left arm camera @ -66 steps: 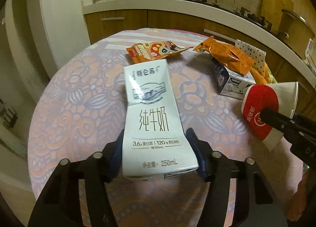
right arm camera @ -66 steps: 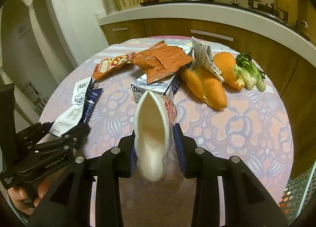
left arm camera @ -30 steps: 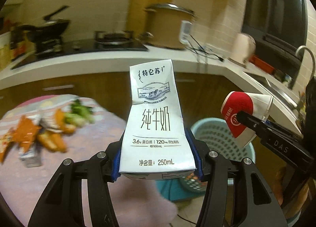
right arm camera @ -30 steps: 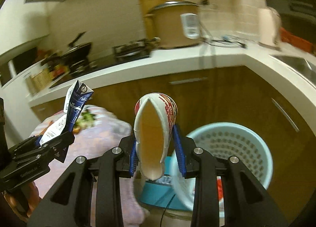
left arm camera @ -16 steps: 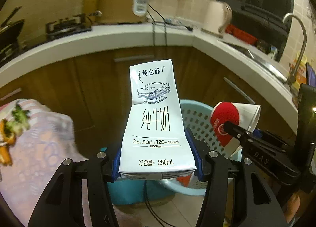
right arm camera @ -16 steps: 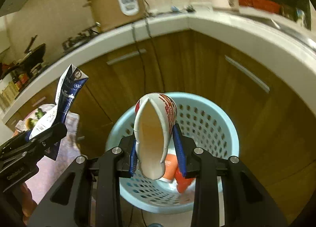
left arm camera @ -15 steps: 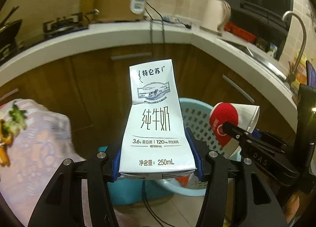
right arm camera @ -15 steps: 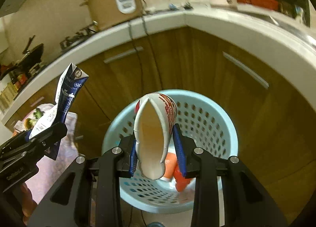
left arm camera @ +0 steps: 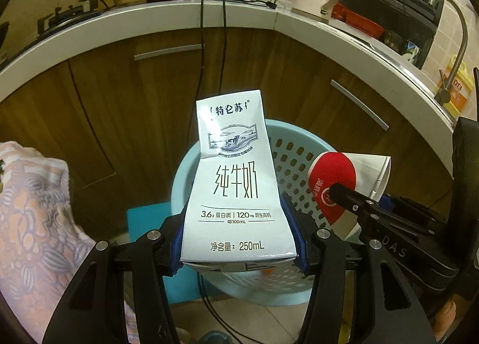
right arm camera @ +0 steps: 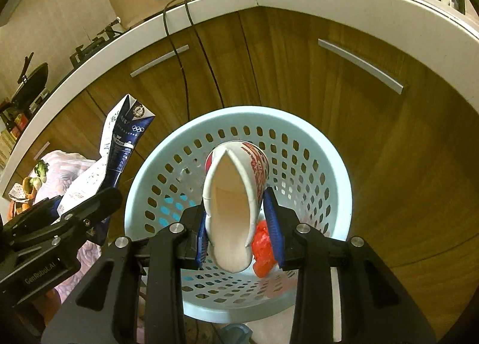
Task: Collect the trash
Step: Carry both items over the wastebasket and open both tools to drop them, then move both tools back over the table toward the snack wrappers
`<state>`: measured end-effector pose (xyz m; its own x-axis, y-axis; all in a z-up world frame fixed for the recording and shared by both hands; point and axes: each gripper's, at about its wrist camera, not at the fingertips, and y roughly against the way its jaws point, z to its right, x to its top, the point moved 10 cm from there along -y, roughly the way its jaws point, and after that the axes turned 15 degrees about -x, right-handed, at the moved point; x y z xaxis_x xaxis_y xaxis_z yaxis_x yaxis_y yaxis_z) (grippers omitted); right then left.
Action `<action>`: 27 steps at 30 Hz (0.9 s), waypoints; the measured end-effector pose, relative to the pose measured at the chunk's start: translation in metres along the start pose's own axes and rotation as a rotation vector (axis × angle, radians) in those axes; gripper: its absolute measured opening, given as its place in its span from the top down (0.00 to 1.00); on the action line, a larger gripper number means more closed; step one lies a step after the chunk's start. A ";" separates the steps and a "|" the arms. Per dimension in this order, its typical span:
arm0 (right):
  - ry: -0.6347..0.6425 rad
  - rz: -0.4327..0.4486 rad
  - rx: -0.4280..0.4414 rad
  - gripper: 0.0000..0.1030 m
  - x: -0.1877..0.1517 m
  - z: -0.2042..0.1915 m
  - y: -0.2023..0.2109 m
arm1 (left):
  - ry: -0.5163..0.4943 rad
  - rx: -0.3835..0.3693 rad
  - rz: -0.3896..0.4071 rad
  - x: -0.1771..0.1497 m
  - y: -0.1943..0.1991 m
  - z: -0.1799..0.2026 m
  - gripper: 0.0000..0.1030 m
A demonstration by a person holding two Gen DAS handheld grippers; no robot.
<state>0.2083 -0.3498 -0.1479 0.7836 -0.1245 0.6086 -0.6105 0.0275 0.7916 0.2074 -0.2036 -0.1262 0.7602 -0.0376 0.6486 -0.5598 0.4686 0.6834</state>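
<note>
Left wrist view, left to right.

Item: tabletop (left arm camera: 36, 209), patterned cloth, now only at the lower left of the frame; a second ago it filled the lower left, with the vegetables on it.

Item: left gripper (left arm camera: 238, 251), fingers clamped on a milk carton (left arm camera: 236, 188), white, creased near its top, centre of the frame.

Item: basket (left arm camera: 293, 164), pale blue, perforated, standing on the floor behind and below the carton; it has come from the lower right to directly behind the carton.

Item: paper cup (left arm camera: 338, 182), red and white, squashed, right of centre.

Right wrist view, left to right.

Item: the carton again, upper left of the basket rim.

Item: right gripper (right arm camera: 239, 230), fingers on the cup's flattened sides over the basket mouth. They have just been easing apart, the cup between them; its right wall now bulges away from the right pad, so the hold looks loose.

Item: red wrapper (right arm camera: 263, 248) on the basket bottom.

Judgement: both pieces hang over the basket; release appears to be the step in hand.
</note>
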 end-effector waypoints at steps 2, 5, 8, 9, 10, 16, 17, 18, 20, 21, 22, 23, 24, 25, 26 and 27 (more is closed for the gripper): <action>0.002 -0.008 -0.002 0.69 -0.001 -0.002 -0.002 | 0.002 -0.002 -0.005 0.000 0.000 -0.001 0.48; 0.005 -0.021 -0.002 0.62 0.000 -0.005 -0.005 | -0.001 0.001 -0.001 0.001 0.003 -0.002 0.43; -0.009 -0.026 -0.003 0.46 0.000 -0.004 -0.006 | 0.011 0.002 0.016 0.002 0.010 -0.004 0.35; -0.011 -0.021 -0.004 0.46 0.001 -0.003 -0.004 | 0.014 0.001 0.018 0.002 0.012 -0.005 0.35; -0.010 -0.018 -0.005 0.46 0.002 -0.003 -0.003 | 0.018 0.001 0.021 0.003 0.014 -0.007 0.35; -0.016 0.005 -0.007 0.46 0.006 -0.003 0.008 | 0.052 -0.004 0.065 0.001 0.038 -0.014 0.35; -0.011 0.012 -0.008 0.46 0.007 -0.005 0.011 | 0.052 -0.004 0.073 0.002 0.042 -0.015 0.35; -0.005 0.018 -0.008 0.46 0.007 -0.007 0.015 | 0.052 -0.006 0.080 0.002 0.047 -0.015 0.35; 0.005 0.029 -0.003 0.46 0.008 -0.012 0.021 | 0.062 -0.009 0.101 0.001 0.058 -0.016 0.35; 0.010 0.037 0.002 0.46 0.008 -0.016 0.025 | 0.064 -0.011 0.108 0.001 0.062 -0.016 0.35; 0.015 0.043 0.005 0.46 0.008 -0.019 0.028 | 0.066 -0.012 0.116 0.000 0.068 -0.017 0.35; 0.024 0.053 0.011 0.46 0.008 -0.024 0.034 | 0.066 -0.009 0.127 -0.001 0.075 -0.017 0.35; 0.033 0.063 0.016 0.46 0.009 -0.028 0.039 | 0.065 -0.008 0.136 -0.001 0.081 -0.018 0.35; 0.040 0.070 0.020 0.46 0.009 -0.031 0.043 | 0.065 -0.006 0.147 -0.002 0.088 -0.019 0.35; 0.050 0.083 0.023 0.46 0.010 -0.037 0.049 | 0.067 -0.003 0.161 -0.003 0.097 -0.022 0.35; 0.057 0.092 0.026 0.46 0.010 -0.041 0.054 | 0.071 0.000 0.173 -0.004 0.105 -0.024 0.35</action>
<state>0.1884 -0.3085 -0.0969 0.7293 -0.0657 0.6811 -0.6820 0.0108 0.7313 0.1537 -0.1334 -0.0650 0.6738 0.1063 0.7313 -0.6845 0.4627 0.5634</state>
